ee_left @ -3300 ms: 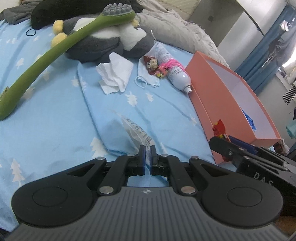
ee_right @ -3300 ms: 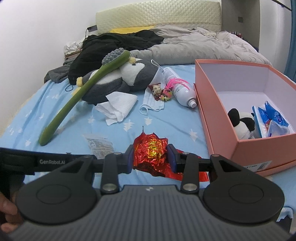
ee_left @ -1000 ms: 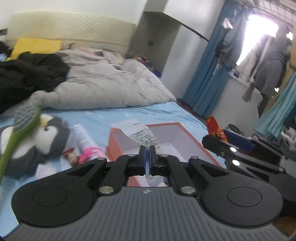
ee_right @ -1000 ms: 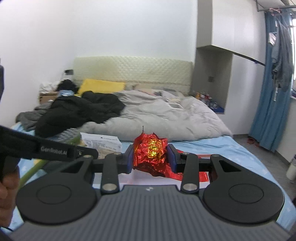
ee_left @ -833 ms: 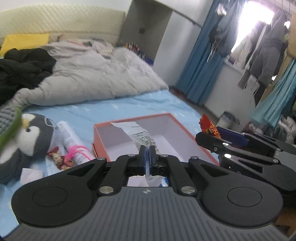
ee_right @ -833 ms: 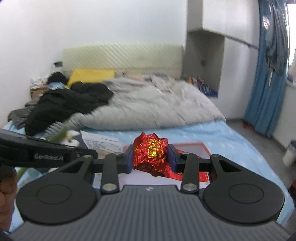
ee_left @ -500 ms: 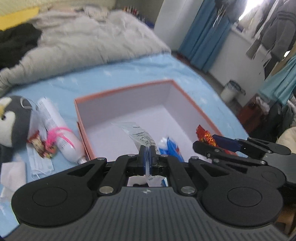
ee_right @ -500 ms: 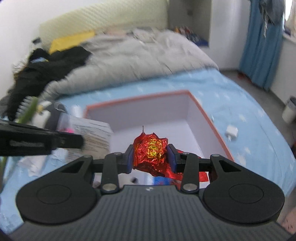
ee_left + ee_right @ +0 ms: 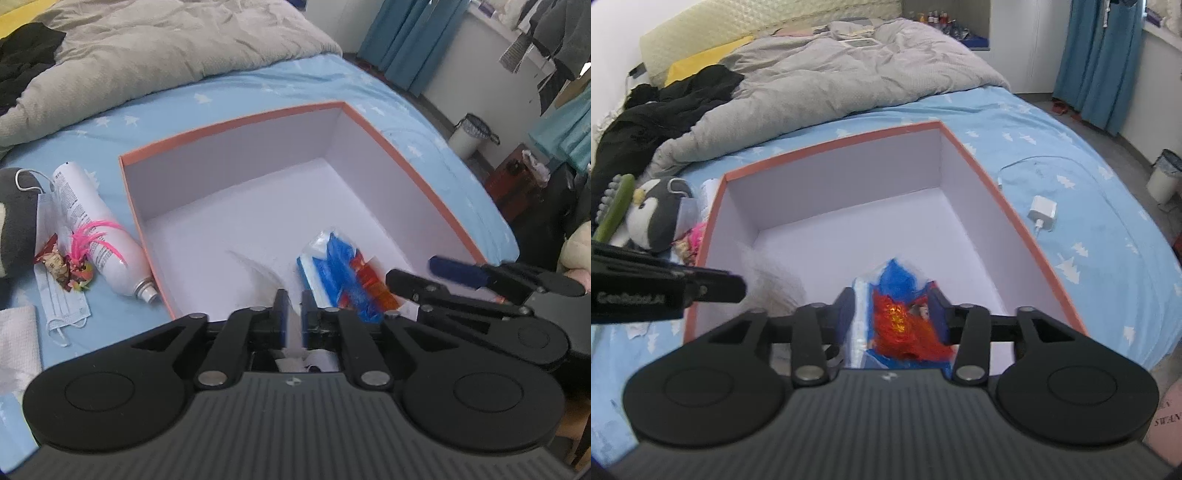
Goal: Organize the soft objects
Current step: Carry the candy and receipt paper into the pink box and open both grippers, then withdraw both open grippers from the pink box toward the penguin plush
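Both grippers hang over the box (image 9: 236, 123). The left gripper (image 9: 291, 314) is opening; a blurred clear wrapper (image 9: 258, 271) drops from between its fingers. The right gripper (image 9: 892, 314) is opening, red foil (image 9: 905, 328) loose between its fingers. Keep both centred above the box floor until each piece falls clear. Only the right view, at right of frame, shows the charger (image 9: 1042, 211).

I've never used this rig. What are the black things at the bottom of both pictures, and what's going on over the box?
Each picture comes from a camera on a hand-held two-finger gripper, looking along its fingers. The left gripper and right gripper both hang over the orange box on the blue bed sheet. Both jaws are opening: a blurred pale wrapper drops from the left, and the red foil wrapper sits loose between the right's fingers. Beside the box lie a spray can, face mask and penguin plush.
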The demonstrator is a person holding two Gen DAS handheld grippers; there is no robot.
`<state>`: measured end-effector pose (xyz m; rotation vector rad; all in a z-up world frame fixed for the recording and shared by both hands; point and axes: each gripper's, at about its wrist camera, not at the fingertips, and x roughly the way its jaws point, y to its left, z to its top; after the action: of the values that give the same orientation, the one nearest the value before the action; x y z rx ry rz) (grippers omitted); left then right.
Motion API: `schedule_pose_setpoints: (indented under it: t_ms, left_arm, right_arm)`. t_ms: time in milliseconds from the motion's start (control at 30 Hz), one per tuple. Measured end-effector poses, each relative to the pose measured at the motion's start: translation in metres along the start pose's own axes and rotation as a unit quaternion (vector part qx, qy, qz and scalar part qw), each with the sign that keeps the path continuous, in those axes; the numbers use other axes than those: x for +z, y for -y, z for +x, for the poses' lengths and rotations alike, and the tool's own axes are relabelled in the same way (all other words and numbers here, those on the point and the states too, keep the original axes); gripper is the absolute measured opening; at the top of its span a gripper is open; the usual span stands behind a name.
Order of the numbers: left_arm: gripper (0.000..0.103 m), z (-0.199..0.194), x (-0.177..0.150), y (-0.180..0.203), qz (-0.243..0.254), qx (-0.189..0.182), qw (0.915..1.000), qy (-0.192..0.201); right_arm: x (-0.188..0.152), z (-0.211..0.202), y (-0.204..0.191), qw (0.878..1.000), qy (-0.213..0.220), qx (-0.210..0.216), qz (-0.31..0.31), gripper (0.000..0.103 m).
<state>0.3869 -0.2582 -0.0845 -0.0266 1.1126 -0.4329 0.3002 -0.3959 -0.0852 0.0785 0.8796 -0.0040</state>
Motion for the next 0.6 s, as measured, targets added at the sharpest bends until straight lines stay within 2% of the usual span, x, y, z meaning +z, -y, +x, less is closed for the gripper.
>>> schedule_pose_setpoints:
  t_ms: [33,67,300,467,600]
  left_arm:
    - [0.029,-0.001,0.000,-0.001,-0.001,-0.002,1.0000,-0.001]
    - [0.030,-0.006,0.000,-0.002,-0.001,-0.002,1.0000,0.006]
    - [0.031,-0.045,-0.007,-0.002,0.021,0.003,0.9977,0.065]
    - [0.031,-0.085,-0.024,0.001,0.052,0.017,0.9905,0.127]
    - [0.031,-0.115,-0.044,-0.003,0.063,0.015,0.9848,0.161]
  right_arm:
    - [0.000,-0.001,0.001,1.000,0.002,0.000,0.003,0.055]
    - [0.001,-0.002,0.002,1.000,0.005,0.002,0.007,0.055]
    - [0.004,-0.031,0.000,0.998,0.049,0.019,0.020,0.055]
    - [0.001,-0.061,-0.012,0.995,0.097,0.034,0.015,0.055]
    - [-0.006,-0.082,-0.025,0.991,0.126,0.043,0.001,0.055]
